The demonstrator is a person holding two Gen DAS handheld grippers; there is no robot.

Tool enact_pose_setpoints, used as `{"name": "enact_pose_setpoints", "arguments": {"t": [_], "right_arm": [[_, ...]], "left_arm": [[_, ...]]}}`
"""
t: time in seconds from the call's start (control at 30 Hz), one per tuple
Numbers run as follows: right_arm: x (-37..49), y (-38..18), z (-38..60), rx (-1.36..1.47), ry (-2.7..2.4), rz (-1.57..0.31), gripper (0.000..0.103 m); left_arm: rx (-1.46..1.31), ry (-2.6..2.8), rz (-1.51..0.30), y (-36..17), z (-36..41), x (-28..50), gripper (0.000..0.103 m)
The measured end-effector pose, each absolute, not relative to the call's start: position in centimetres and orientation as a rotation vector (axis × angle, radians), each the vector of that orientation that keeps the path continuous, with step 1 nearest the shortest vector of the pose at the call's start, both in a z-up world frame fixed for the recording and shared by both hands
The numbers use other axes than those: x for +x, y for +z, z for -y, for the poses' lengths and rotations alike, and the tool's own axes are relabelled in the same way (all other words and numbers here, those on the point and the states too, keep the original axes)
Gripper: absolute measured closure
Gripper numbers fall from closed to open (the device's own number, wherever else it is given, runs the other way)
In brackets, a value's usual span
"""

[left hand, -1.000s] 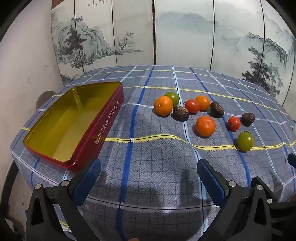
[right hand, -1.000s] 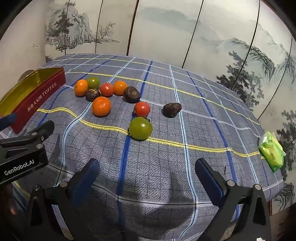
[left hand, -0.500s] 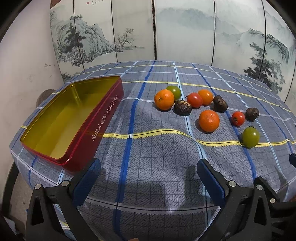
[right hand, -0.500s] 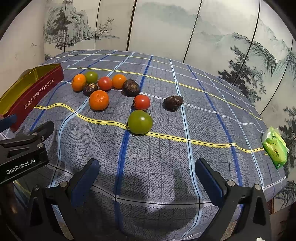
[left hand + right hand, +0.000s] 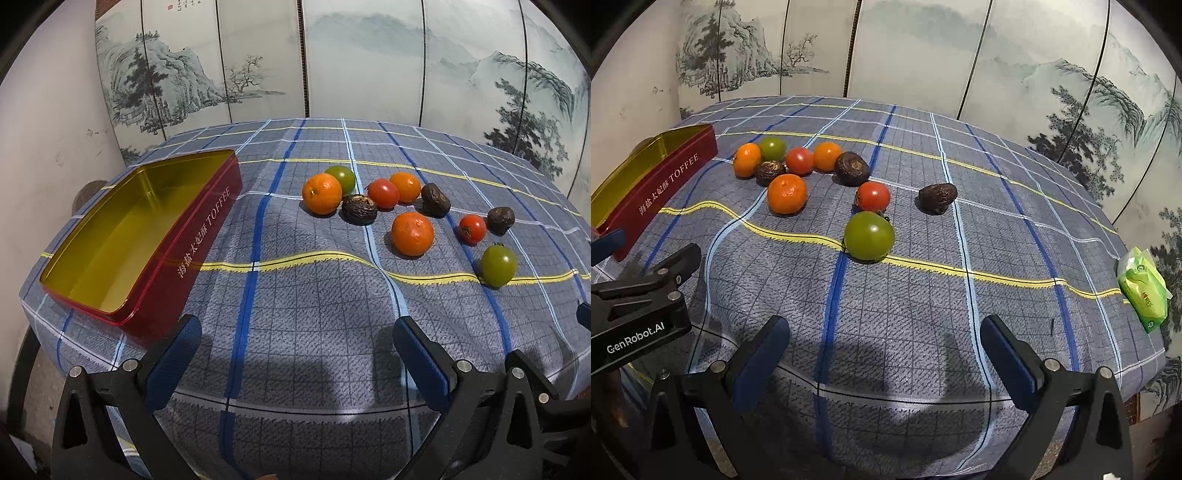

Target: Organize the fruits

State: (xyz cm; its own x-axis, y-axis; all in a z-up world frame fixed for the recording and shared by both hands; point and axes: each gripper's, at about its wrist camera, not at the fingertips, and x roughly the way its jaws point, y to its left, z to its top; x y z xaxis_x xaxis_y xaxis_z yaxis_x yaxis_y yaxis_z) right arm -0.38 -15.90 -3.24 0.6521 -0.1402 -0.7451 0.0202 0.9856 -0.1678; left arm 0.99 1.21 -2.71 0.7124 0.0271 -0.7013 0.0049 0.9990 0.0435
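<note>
Both hand-held grippers hang released above the near edge of the desk, gripping nothing: the left hand-held gripper (image 5: 297,339) has its blue-padded jaws spread wide, and the right hand-held gripper (image 5: 884,341) likewise.

Ahead of them the fruits lie loose on the cloth. A large green tomato (image 5: 869,235) sits nearest the right hand-held gripper, on a yellow stripe, with a red tomato (image 5: 873,196) just behind it and a dark wrinkled fruit (image 5: 938,197) apart to the right. An orange mandarin (image 5: 786,194) lies to the left of these. Farther back is a tight cluster: another mandarin (image 5: 321,193), a small green tomato (image 5: 341,179), a second dark fruit (image 5: 359,210), a second red tomato (image 5: 383,193), a third mandarin (image 5: 405,187) and a third dark fruit (image 5: 435,199).

A red tin (image 5: 173,243) with a gold interior, lettered TOFFEE, stands open at the left of the desk, well apart from the fruits, with nothing inside.

The desk (image 5: 1015,258) is covered by a blue-grey plaid cloth with yellow, white and blue lines, rumpled into soft folds. A green packet (image 5: 1143,291) lies at its right edge. Behind stands a folding screen (image 5: 369,62) painted with misty mountains and pines, beside a pale wall (image 5: 44,122).
</note>
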Motion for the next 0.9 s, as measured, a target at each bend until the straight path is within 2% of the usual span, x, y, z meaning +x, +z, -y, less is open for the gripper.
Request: {"name": "enact_pose_setpoints", "arguments": {"t": [0.9], "right_arm": [[-1.0,-2.3,17.0,-0.116,-0.107,-0.840,0.001]], "left_arm": [[0.004,-0.080,-0.740,-1.6,-1.3,1.1,0.000]]}}
